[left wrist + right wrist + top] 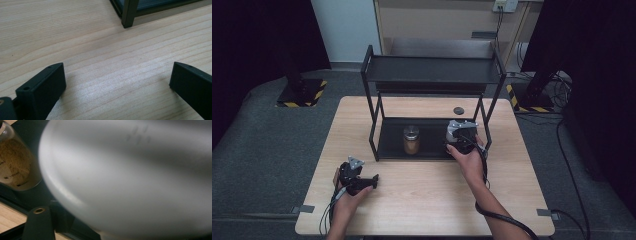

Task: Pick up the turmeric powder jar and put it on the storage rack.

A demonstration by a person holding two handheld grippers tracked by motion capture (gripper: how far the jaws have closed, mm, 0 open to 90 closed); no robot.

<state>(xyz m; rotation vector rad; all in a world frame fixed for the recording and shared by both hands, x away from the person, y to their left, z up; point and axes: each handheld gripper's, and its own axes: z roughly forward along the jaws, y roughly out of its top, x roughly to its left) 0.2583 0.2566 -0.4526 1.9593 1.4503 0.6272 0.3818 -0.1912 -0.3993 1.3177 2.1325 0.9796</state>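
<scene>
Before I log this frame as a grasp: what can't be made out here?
- Right gripper, high view: the hand and gripper body hide its jaws.
- White object, right gripper view: blurred, cut off by the edges; unidentifiable.
- Jar label: too small to read.

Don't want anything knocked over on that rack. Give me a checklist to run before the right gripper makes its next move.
1. Right gripper at the rack's lower shelf: ok.
2. Pale grey container close against the right gripper's camera: ok; whether it is firmly gripped: cannot tell.
3. Jar of brown powder upright on the lower shelf, apart from the right gripper: ok.
4. Left gripper open, nothing between its jaws, over bare table: ok.
5. Top shelf free for placing: ok.
</scene>
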